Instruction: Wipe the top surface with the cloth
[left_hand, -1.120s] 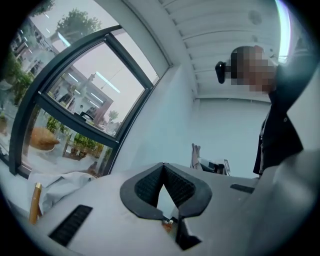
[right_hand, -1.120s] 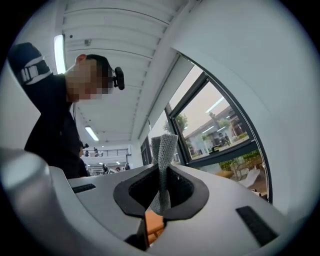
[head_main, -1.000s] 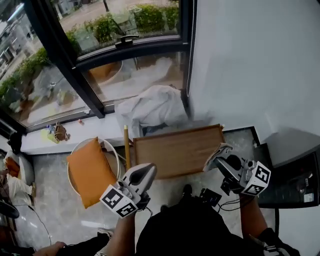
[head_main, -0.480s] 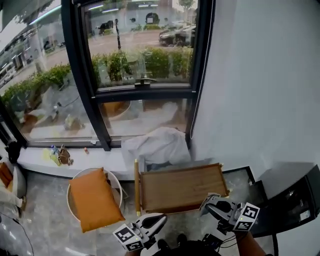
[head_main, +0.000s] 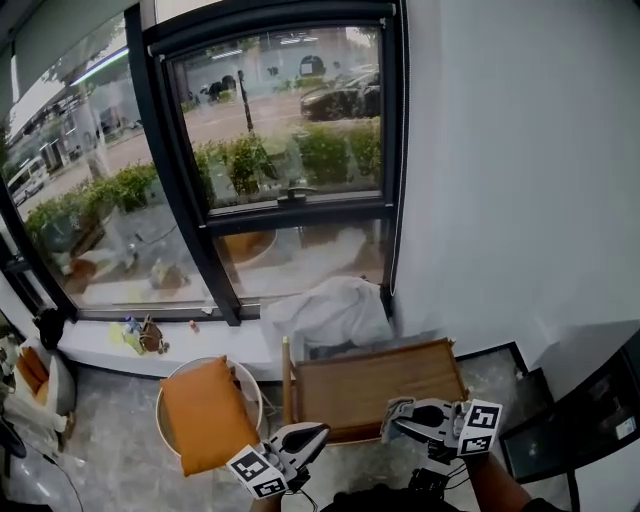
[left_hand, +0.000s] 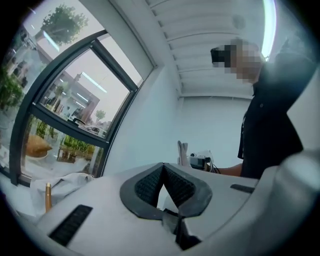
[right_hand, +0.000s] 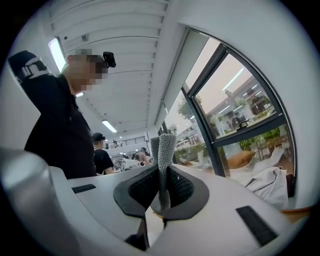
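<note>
Grey knitted cloth (right_hand: 163, 155), clamped in the right hand-held gripper (head_main: 393, 416), is held clear of the brown wooden bench (head_main: 370, 385), the left hand-held gripper (head_main: 320, 432) is closed and empty, and wiping progress cannot be told.

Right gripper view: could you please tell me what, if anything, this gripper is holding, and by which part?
The right gripper is shut on the grey cloth, pinching a folded part; a short stretch sticks out past the tips.
</note>
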